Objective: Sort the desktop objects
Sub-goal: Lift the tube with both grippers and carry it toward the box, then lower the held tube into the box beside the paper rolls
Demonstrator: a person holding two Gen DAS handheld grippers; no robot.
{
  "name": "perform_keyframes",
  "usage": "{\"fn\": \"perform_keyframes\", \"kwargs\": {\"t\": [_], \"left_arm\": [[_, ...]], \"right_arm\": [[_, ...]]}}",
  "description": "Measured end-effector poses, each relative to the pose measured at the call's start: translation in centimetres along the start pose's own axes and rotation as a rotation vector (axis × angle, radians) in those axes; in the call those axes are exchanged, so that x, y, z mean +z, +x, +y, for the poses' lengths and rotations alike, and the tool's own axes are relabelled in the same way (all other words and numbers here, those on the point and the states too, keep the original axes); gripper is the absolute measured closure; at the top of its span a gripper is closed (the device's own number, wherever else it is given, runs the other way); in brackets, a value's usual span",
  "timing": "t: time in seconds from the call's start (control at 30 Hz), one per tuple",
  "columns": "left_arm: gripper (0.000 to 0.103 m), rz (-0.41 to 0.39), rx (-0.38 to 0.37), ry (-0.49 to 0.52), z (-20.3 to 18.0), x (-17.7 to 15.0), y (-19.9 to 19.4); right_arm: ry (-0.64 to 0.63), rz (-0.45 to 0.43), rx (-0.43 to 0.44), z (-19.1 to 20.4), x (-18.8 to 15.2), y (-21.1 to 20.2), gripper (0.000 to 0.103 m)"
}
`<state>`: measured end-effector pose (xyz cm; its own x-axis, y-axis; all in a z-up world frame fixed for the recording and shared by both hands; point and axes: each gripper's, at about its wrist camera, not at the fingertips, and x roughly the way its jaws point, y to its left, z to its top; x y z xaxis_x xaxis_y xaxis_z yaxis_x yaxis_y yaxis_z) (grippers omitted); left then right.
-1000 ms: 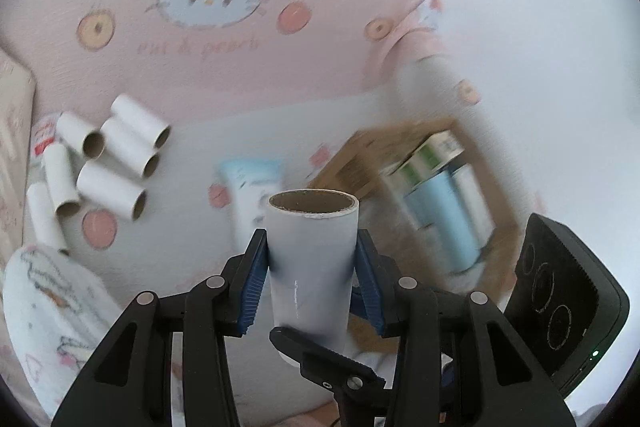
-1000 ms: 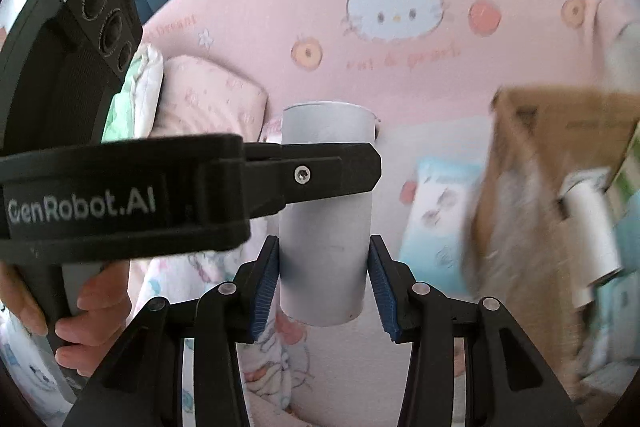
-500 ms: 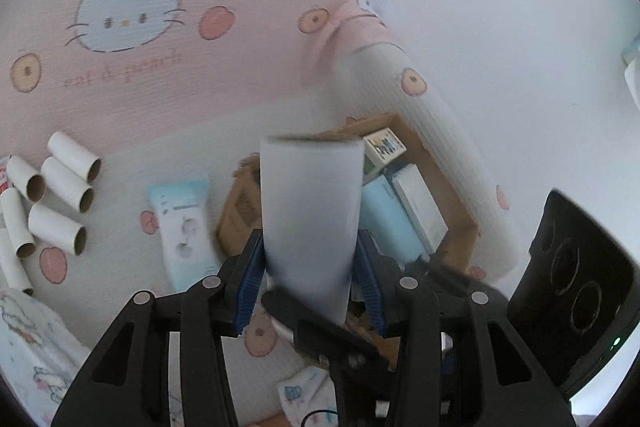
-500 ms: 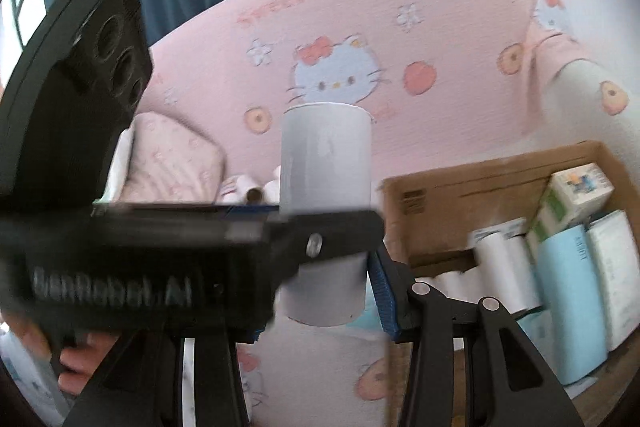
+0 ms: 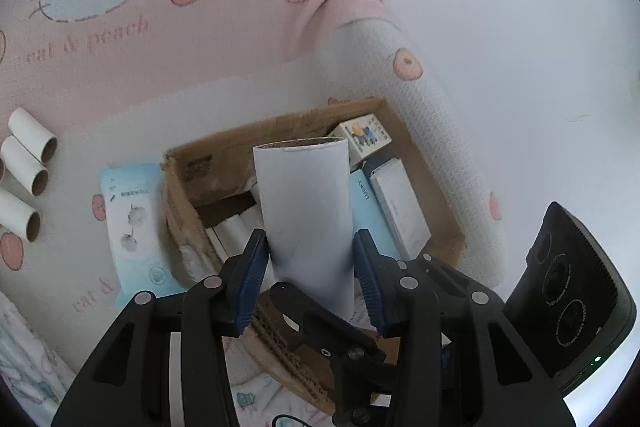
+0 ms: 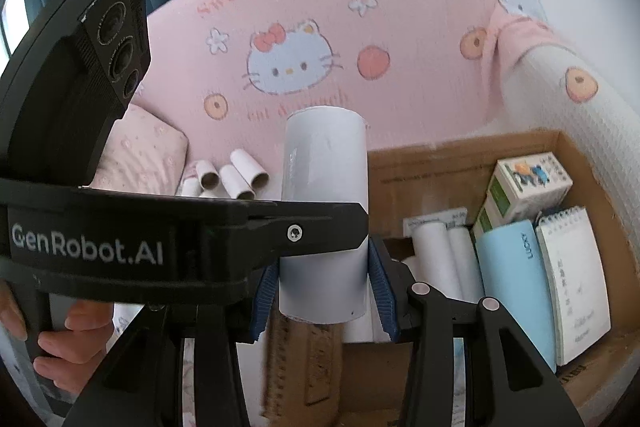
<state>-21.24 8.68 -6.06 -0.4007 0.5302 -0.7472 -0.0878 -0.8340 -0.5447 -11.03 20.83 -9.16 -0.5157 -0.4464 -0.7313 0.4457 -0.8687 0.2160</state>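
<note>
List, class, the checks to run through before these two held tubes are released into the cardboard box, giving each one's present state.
1. Left tongs clamp the left tube: ok.
2. Right tongs clamp the right tube: ok.
3. Cardboard box lies ahead and below both tubes: ok.
4. Free floor in the box for two more: cannot tell, the held tubes hide part of it.
5. Left tool's arm clear of the right tube: cannot tell, it crosses in front.
6. Loose tubes all collected: not ok, several lie outside.
</note>
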Motion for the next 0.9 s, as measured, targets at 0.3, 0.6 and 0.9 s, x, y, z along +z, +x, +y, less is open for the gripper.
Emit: {"fn": "perform_keyframes", "kwargs": {"t": [0.3, 0.6, 0.9], "left_arm": [[0.056, 0.135, 0.046, -0.1, 0.4, 1.9, 4.7], [0.056, 0.221, 0.164, -0.059, -0.7, 2.7, 7.5], [0.056, 0.252, 0.181, -0.042, -2.5, 3.3, 8.8]], "right_arm": [[0.028, 0.135, 0.042, -4.2, 0.5, 2.7, 0.062], [0.02, 0.266, 0.086, -6.5, 1.0, 4.5, 0.062], [0.076, 0.261, 0.094, -8.5, 0.9, 3.2, 0.062]]}}
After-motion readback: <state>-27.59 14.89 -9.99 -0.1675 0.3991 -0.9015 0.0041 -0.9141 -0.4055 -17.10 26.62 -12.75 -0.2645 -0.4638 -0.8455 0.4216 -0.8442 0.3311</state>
